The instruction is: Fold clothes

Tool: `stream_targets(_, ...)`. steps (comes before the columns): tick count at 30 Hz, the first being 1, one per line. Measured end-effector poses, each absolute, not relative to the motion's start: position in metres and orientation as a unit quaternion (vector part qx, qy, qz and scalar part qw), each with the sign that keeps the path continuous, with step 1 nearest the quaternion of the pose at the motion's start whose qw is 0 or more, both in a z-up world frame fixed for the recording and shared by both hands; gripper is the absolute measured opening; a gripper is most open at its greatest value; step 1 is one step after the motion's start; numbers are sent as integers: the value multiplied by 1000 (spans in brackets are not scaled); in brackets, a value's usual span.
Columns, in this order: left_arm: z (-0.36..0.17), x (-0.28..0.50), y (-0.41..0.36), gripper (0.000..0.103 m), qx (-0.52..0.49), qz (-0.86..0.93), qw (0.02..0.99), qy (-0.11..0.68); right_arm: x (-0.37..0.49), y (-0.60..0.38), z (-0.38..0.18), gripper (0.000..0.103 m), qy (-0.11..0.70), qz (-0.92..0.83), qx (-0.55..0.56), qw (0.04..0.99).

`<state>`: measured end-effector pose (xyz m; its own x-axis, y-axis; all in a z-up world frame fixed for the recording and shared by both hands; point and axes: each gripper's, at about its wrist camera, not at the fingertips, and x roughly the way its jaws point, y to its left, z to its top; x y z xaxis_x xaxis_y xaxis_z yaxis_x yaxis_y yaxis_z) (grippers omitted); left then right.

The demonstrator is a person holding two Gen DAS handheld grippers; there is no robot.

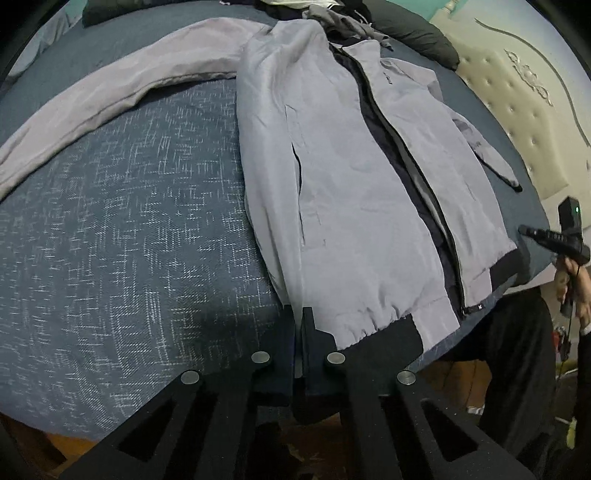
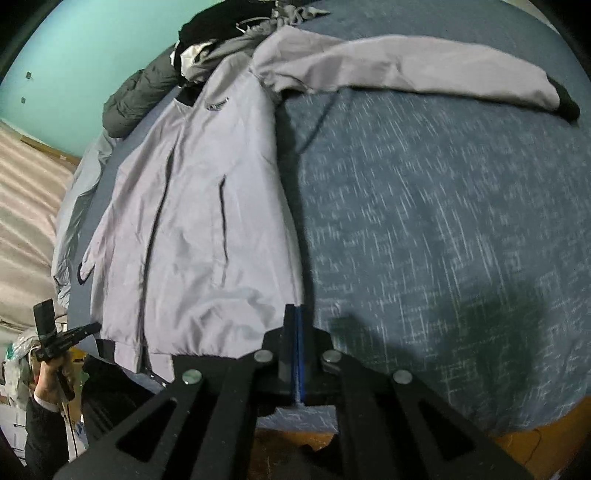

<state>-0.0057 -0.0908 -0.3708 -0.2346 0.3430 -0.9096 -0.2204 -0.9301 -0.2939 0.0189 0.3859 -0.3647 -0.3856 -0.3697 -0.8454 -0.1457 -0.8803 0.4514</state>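
Note:
A light grey zip jacket [image 1: 351,177] lies flat on the blue speckled bed cover [image 1: 129,221], hood end far from me, black hem band near. In the left wrist view my left gripper [image 1: 299,314] is shut on the jacket's left edge, just above the hem. One long sleeve [image 1: 110,88] stretches off to the left. In the right wrist view the same jacket [image 2: 192,229] fills the left half. My right gripper [image 2: 295,308] is shut, tips at the jacket's right edge; pinched cloth does not show. A sleeve [image 2: 424,66] with a black cuff reaches right.
Dark clothes are piled [image 2: 214,22] beyond the jacket, with a dark puffer [image 2: 140,99] beside them. A padded headboard [image 1: 517,110] stands at the right, and a striped mattress [image 2: 26,192] lies at the left under a teal wall. The bed's near edge runs under both grippers.

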Motion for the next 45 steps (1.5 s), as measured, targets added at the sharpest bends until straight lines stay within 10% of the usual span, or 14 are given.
stream_targets(6,-370,-10,-98,13,-589,787,169,-69,11,393,-365,1,-241,-795,551,76)
stream_targets(10,-351,-18,-108,50,-557,810,157,-91,6,420,-361,2,-278,-797,532,67)
stream_targets(16,-327,-44,-109,51,-511,843,138,-98,-3,488,-340,39,-318,-811,491,9)
stream_targets(22,-324,-73,-101,53,-488,858,120,-104,0,572,-333,52,-368,-816,441,-66)
stream_targets(45,-348,-123,-64,53,-489,862,97,-95,-33,724,-381,64,-448,-804,365,-137)
